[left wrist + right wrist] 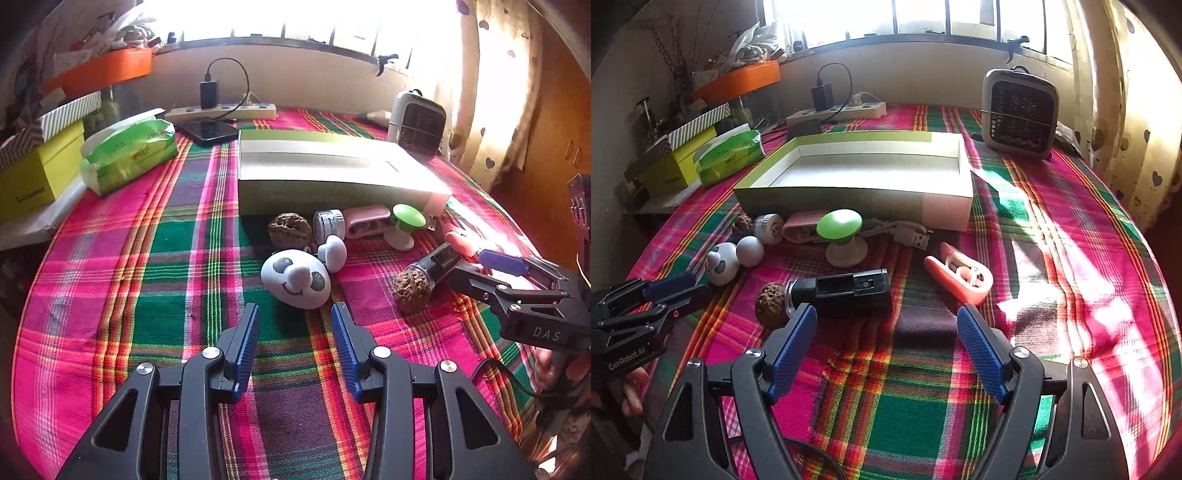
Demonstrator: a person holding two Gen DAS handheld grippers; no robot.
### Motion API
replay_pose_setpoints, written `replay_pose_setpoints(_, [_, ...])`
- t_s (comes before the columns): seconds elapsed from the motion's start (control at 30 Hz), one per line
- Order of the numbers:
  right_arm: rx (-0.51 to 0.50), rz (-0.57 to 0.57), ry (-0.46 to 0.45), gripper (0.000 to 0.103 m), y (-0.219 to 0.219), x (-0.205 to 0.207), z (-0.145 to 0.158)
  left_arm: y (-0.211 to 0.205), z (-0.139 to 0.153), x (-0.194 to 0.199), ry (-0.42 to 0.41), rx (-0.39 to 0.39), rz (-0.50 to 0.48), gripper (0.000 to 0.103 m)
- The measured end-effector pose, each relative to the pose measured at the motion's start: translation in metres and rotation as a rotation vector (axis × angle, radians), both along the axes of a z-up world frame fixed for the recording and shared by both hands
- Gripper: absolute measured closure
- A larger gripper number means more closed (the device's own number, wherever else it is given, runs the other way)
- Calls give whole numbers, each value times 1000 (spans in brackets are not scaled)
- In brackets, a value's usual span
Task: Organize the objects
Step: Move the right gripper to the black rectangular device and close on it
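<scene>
Progress — none visible | box (849, 166) empty | toys and walnuts (412, 288) lie scattered just before it | left gripper (295, 325) parted near panda egg (295, 277) | right gripper (886, 325) parted — holding nothing

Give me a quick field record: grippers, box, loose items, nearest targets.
left gripper: open, empty, facing panda egg
right gripper: open, empty, facing black device
box: open, nothing visible inside
loose items: all on cloth in front of box
walnuts: one by black device, one near box
pink clip: right of black device
</scene>
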State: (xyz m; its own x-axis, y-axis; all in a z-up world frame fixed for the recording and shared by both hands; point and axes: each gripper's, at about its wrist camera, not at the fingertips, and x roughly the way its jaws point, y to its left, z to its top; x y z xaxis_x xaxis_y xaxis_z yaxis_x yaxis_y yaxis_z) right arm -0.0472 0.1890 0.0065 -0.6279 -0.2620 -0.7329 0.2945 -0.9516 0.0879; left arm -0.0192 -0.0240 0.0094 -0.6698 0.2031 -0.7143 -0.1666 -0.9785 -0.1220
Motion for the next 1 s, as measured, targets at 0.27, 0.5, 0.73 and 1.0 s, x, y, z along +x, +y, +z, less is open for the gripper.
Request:
replay_pose_setpoints(0.27, [-1, 108, -7, 24, -8, -14, 2, -3, -4, -10, -25, -7, 13, 65])
replay_pose_setpoints(0.5, [-79, 191, -49, 24, -8, -27, -1, -5, -6, -13, -33, -18, 20, 65])
replay_pose_setpoints(0.73, [-115, 273, -90, 26, -12, -20, -5, -6, -6, -15, -33, -21, 23, 65])
replay_pose_setpoints(1.0, [-105, 314, -95, 39, -11, -4, -5, -8, -7, -17, -35, -25, 29, 65])
